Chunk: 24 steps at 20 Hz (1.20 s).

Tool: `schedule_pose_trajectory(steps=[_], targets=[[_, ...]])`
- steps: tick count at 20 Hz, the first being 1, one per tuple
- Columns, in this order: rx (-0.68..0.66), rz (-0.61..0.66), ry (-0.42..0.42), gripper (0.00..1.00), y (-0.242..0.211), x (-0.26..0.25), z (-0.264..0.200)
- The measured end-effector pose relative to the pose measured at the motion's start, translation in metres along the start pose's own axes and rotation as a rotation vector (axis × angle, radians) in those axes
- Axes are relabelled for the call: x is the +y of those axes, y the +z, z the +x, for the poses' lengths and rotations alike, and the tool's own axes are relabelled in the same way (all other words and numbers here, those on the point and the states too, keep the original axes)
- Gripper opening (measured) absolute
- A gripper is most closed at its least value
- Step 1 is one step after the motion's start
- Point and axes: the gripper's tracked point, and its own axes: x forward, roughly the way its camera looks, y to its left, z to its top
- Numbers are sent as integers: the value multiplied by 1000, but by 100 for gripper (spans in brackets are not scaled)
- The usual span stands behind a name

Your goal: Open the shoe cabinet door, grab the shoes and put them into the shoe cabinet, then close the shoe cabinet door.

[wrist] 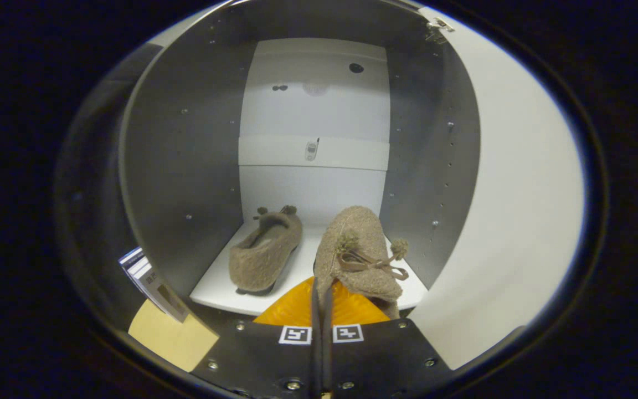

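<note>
The shoe cabinet is open, with its door swung out to the right. One fuzzy brown slipper already sits on the bottom shelf, on the left. The gripper has its jaws pressed nearly together, pinching the edge of the second slipper, which hangs just ahead of them over the right side of the shelf. This looks like the putting-in step. Next, the slipper should go down beside the first one, the jaws let go, and then the door gets closed.

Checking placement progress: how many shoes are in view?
2. One shoe lies on the cabinet shelf; the other shoe is pinched in the claw, over the shelf's front.
</note>
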Motion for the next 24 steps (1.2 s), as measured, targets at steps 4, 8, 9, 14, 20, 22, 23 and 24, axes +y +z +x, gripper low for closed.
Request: schedule_pose_trajectory(steps=[4,8,9,14,20,22,23,24], targets=[[1,-20,16,0,11,-6,52],[3,-10,32,0,15,-9,94],[12,-9,33,0,13,-9,102],[25,-18,42,0,11,-6,129],[108,-23,33,0,4,-8,150],[114,-20,24,2,5,-10,149],[110,-18,25,6,6,-9,148],[116,-20,28,6,6,-8,144]])
